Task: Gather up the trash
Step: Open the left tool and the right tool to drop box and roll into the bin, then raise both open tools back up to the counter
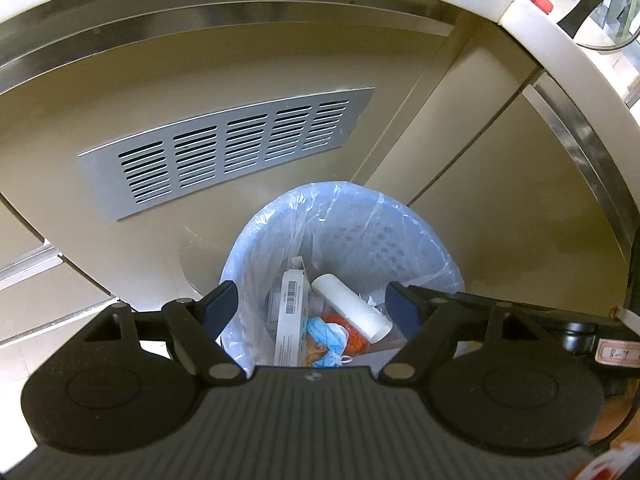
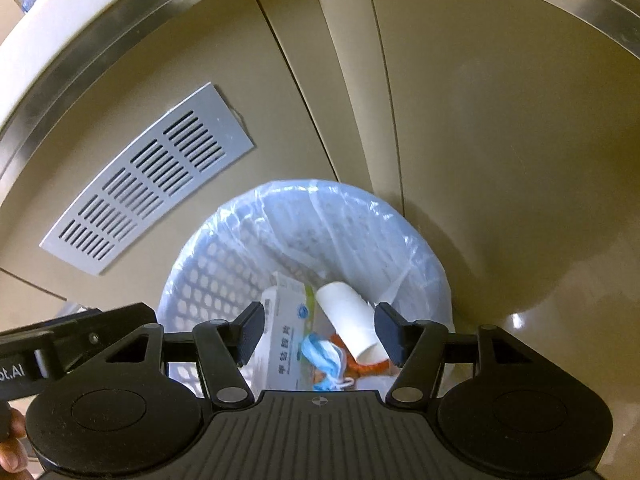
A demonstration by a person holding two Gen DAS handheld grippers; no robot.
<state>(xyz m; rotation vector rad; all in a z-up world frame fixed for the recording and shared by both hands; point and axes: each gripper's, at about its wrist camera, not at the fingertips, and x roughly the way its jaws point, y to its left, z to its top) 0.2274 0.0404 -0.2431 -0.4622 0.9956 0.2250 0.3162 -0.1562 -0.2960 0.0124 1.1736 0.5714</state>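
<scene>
A light-blue mesh trash bin [image 1: 380,240] [image 2: 200,264] with a clear liner stands on the floor against a beige cabinet. Inside lie a white medicine box [image 1: 290,320] [image 2: 284,344], a white paper cup [image 1: 352,308] [image 2: 352,324] on its side, a crumpled blue face mask [image 1: 326,334] [image 2: 320,356] and an orange scrap [image 1: 354,336] [image 2: 368,368]. My left gripper [image 1: 314,304] hangs over the bin, open, nothing between its pads. My right gripper [image 2: 320,332] also hovers above the bin, open and empty, with the cup lying below it.
Directly behind the bin, a grey vent grille [image 1: 224,148] [image 2: 148,184] is set in the cabinet front. A white countertop edge [image 1: 560,40] curves above, with a pan lid and a black handle [image 1: 580,8] on it. The left gripper's body [image 2: 60,344] shows beside the right one.
</scene>
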